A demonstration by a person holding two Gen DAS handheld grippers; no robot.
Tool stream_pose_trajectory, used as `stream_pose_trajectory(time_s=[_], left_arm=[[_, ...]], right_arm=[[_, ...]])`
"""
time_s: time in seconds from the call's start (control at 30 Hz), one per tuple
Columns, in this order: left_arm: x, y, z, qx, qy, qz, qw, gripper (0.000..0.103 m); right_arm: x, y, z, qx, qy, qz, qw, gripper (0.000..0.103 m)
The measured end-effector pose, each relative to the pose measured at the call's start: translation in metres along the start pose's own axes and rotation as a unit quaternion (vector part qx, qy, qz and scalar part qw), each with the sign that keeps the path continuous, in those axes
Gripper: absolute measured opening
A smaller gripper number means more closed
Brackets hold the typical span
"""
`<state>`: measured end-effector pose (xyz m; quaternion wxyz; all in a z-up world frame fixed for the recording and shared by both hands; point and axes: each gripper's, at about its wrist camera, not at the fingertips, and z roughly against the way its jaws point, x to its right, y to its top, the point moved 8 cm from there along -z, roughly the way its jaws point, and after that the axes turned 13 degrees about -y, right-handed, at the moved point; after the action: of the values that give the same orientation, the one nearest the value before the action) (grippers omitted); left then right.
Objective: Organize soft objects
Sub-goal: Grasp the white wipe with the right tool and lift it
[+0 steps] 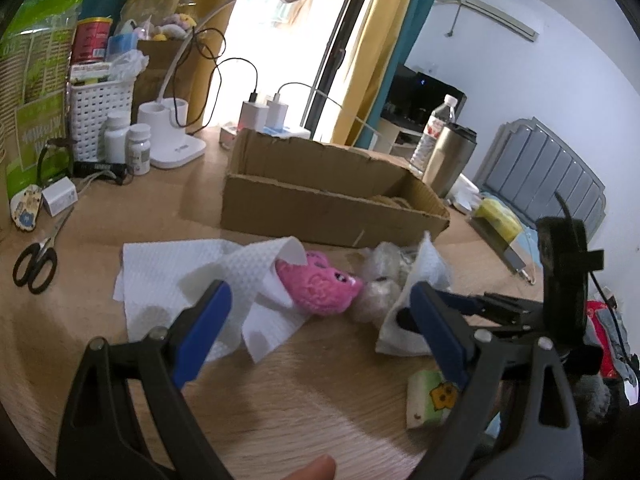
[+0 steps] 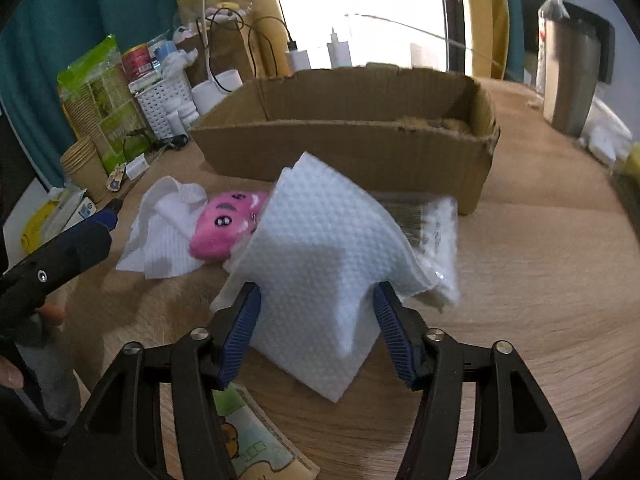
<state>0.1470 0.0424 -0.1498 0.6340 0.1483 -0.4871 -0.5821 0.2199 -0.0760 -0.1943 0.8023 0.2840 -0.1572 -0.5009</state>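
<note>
A pink plush toy [image 1: 320, 288] [image 2: 224, 224] lies on the wooden table, half wrapped in a white paper towel [image 1: 172, 272] [image 2: 160, 240]. My left gripper [image 1: 318, 292] [image 2: 108, 216] hangs open just before the toy, touching nothing. A second paper towel [image 2: 320, 256] [image 1: 432, 268] stands tented between the blue pads [image 2: 244, 312] of my right gripper [image 2: 316, 296] [image 1: 404, 320], which press on its two sides. This towel drapes over a clear bag [image 2: 436, 228] of beige fluffy things [image 1: 380, 280]. Behind them stands an open cardboard box [image 1: 328, 208] [image 2: 348, 152].
Scissors [image 1: 34, 264] lie at the left. A lamp base [image 1: 176, 144], pill bottles [image 1: 116, 136], a white basket [image 1: 98, 116] and paper cups [image 2: 84, 168] crowd the back left. A steel tumbler [image 1: 448, 160] [image 2: 572, 80] stands right of the box. A green picture card [image 1: 428, 400] [image 2: 248, 440] lies near me.
</note>
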Motion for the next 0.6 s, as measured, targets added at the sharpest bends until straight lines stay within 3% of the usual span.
stream_pose_trajectory(time_s=[0.03, 0.27, 0.6], left_arm=[[0.000, 0.000, 0.000, -0.001, 0.000, 0.000, 1.0000, 0.092], [0.007, 0.000, -0.003, -0.005, -0.004, -0.005, 1.0000, 0.092], [0.030, 0.000, -0.017, -0.022, -0.010, -0.027, 0.9993, 0.092]], right_arm=[[0.000, -0.001, -0.001, -0.002, -0.002, 0.004, 1.000, 0.040], [-0.003, -0.002, 0.009, 0.010, 0.005, 0.019, 1.000, 0.015], [0.018, 0.008, 0.037, 0.060, 0.019, 0.007, 0.998, 0.011]])
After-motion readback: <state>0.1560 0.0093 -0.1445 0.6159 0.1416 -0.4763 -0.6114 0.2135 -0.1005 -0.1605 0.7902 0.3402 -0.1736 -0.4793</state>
